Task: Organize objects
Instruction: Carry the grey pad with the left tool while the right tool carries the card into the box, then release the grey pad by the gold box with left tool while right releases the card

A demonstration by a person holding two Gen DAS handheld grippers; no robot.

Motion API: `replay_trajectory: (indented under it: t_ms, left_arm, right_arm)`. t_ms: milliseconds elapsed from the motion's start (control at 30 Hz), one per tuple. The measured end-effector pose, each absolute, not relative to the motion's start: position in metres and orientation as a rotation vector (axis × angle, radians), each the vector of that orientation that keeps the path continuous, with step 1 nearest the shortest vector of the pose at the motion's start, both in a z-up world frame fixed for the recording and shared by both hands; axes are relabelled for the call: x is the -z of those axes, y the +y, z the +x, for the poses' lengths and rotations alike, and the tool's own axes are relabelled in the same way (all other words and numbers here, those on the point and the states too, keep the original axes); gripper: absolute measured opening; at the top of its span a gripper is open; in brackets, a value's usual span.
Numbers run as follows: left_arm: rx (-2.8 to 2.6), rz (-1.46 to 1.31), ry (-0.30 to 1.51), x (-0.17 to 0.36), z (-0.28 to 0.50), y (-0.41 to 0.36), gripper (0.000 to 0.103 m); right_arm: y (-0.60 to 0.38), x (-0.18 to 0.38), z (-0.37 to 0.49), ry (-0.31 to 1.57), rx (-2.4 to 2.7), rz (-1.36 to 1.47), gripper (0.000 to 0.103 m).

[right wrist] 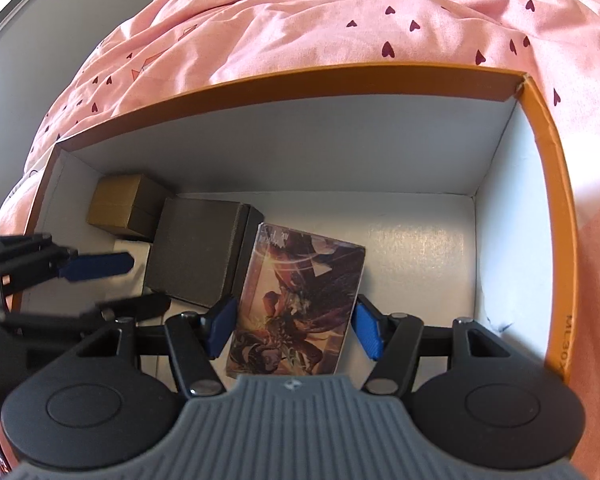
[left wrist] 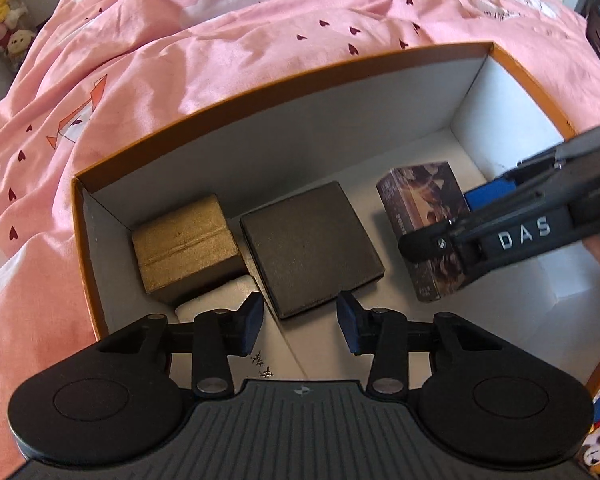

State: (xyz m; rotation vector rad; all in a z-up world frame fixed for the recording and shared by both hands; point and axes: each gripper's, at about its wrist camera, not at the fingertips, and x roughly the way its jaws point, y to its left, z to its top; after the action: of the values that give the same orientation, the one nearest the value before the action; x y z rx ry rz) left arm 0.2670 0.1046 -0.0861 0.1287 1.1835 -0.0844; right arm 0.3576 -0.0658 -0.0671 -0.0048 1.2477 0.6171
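The illustrated card box [right wrist: 296, 308] lies inside the orange-rimmed storage box [right wrist: 540, 128], on its white floor just right of the dark grey box [right wrist: 198, 254], and sits between the fingers of the right gripper [right wrist: 294, 330]. The blue pads [right wrist: 367, 332] stand at its two long sides; the left pad looks pressed to the edge, while at the right a sliver of gap may remain, so I cannot tell whether the grip is clenched or just let go. In the left wrist view this gripper reaches in from the right, angled down over the card box [left wrist: 420, 224]. The left gripper [left wrist: 300, 326] hovers over the near wall with its fingers spread wide and nothing between them, pointing at the dark grey box [left wrist: 310, 246]. A gold box [left wrist: 184, 238] stands in the left corner, with a small white item [left wrist: 216, 298] in front of it. The storage box rests on a pink heart-print duvet [left wrist: 160, 68].
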Motion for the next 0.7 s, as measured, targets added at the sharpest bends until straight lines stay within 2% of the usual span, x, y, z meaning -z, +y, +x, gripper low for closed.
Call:
replay_trajectory:
  t_ms: [133, 367, 633, 700]
  left_arm:
    - [0.068, 0.182, 1.171, 0.092, 0.267, 0.099, 0.048]
    - [0.035, 0.201, 1.138, 0.093, 0.272, 0.097, 0.040]
    - [0.021, 0.121, 1.123, 0.092, 0.275, 0.105, 0.038]
    - [0.022, 0.091, 1.114, 0.090, 0.274, 0.110, 0.034]
  right_arm:
    - [-0.058, 0.069, 0.364, 1.265, -0.625, 0.010, 0.064]
    - [-0.046, 0.072, 0.374, 1.263, -0.643, 0.018, 0.064]
    - [-0.040, 0.071, 0.386, 1.221, -0.660, 0.003, 0.063]
    - [-0.041, 0.070, 0.387, 1.225, -0.643, -0.012, 0.063]
